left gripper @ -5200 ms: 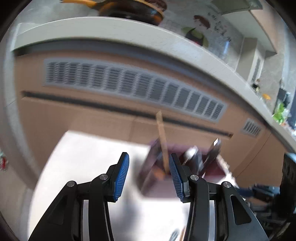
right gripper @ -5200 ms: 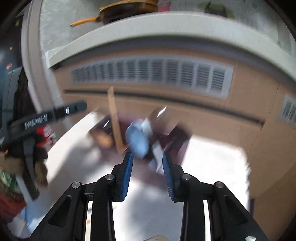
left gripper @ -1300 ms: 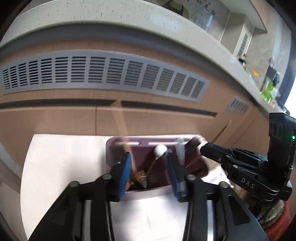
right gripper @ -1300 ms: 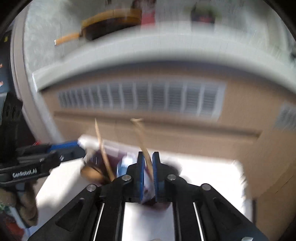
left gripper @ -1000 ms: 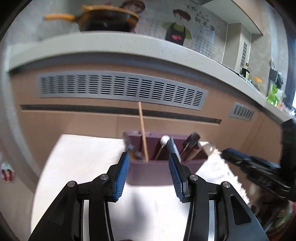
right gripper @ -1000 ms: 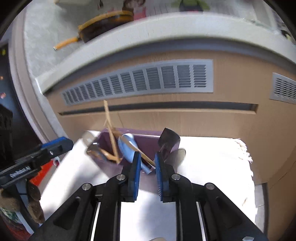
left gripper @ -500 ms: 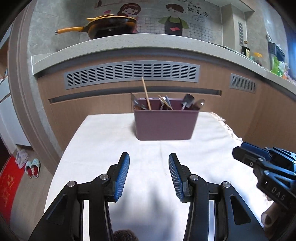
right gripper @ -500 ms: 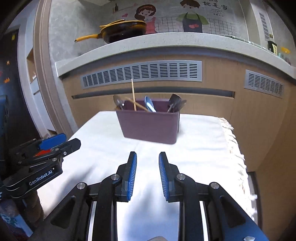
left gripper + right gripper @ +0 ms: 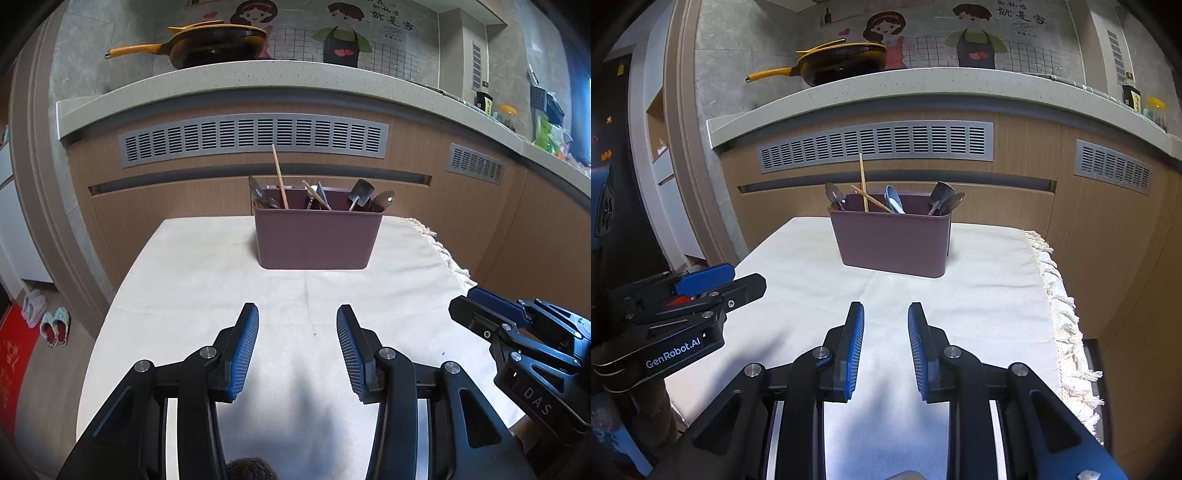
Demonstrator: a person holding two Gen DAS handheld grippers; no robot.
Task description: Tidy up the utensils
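A purple utensil holder (image 9: 317,236) stands at the far end of the white-clothed table (image 9: 207,280); it also shows in the right wrist view (image 9: 892,242). In it stand wooden chopsticks (image 9: 280,181), metal spoons (image 9: 258,194), a blue spoon (image 9: 894,199) and dark scoops (image 9: 360,194). My left gripper (image 9: 297,328) is open and empty, well short of the holder. My right gripper (image 9: 885,323) is open and empty too, beside the left one (image 9: 701,284).
A wooden cabinet front with grey vents (image 9: 255,138) rises behind the table under a speckled counter (image 9: 258,77) with a yellow-handled pan (image 9: 207,40). The cloth's fringed edge (image 9: 1060,295) runs on the right. Slippers (image 9: 48,314) lie on the floor at left.
Both grippers have pulled back from the holder toward the near end of the table. The right gripper, earlier shut on a chopstick over the holder, is now open and empty.
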